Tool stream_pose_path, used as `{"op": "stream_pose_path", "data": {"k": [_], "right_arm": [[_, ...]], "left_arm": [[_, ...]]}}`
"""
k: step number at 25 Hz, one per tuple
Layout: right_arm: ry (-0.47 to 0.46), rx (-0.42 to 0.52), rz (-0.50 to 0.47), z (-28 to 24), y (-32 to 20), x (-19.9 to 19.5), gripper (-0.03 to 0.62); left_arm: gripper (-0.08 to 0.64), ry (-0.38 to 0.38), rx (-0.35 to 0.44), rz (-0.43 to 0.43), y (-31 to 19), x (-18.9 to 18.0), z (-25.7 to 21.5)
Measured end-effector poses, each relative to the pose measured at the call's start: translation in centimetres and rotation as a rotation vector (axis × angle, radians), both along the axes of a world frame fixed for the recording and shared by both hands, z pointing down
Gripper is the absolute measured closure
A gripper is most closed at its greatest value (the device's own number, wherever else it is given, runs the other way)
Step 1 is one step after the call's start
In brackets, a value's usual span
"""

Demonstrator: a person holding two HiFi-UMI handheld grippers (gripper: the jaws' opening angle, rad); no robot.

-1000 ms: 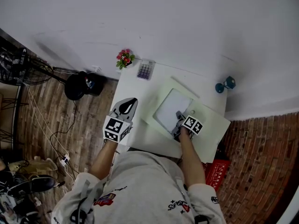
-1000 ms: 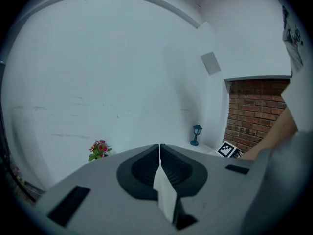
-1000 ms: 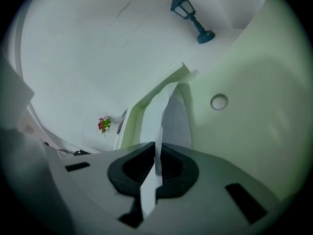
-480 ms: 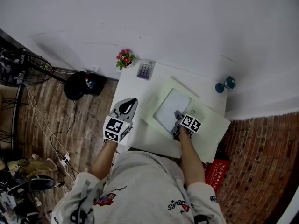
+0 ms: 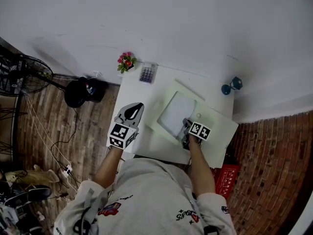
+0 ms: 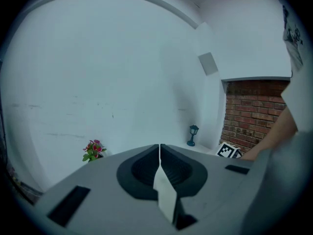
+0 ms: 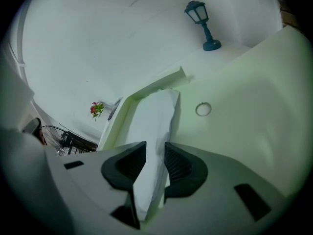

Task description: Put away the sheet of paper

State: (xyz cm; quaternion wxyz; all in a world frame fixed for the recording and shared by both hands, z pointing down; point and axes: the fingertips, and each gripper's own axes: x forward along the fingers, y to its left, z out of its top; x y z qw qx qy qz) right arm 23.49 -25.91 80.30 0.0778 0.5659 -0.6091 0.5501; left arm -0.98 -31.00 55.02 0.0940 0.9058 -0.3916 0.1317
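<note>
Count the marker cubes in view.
2. One cube on the left tongs, by the table's near left corner; the other cube on the right tongs, over the pale green tray. Nothing suggests a hidden third.

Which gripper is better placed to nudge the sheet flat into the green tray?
Right. The right gripper is over the green tray, jaws just opened with the sheet between them. The left gripper is shut, off beside the tray, pointing at the wall.

The desk carries one sheet, one green tray, one lamp at its far right corner, one flower pot and one calculator by its far left corner, and two grippers, the left gripper and the right gripper, at its near edge.
</note>
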Motion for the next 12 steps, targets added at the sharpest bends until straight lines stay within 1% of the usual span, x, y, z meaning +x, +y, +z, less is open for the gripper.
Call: {"op": "stream_pose_path", "data": {"k": [4, 7, 12], "right_arm": [[0.048, 0.007, -0.005, -0.5, 0.6, 0.9, 0.456], [0.113, 0.045, -0.029, -1.6, 0.9, 1.6, 0.463], [0.231, 0.155, -0.084, -4.5, 1.1, 2.3, 0.541]], "left_arm": [[0.534, 0.012, 0.013, 0.014, 0.2, 0.5, -0.1], [0.534, 0.013, 0.029, 0.029, 0.2, 0.9, -0.3], [0.534, 0.007, 0.023, 0.053, 0.1, 1.8, -0.6]]}}
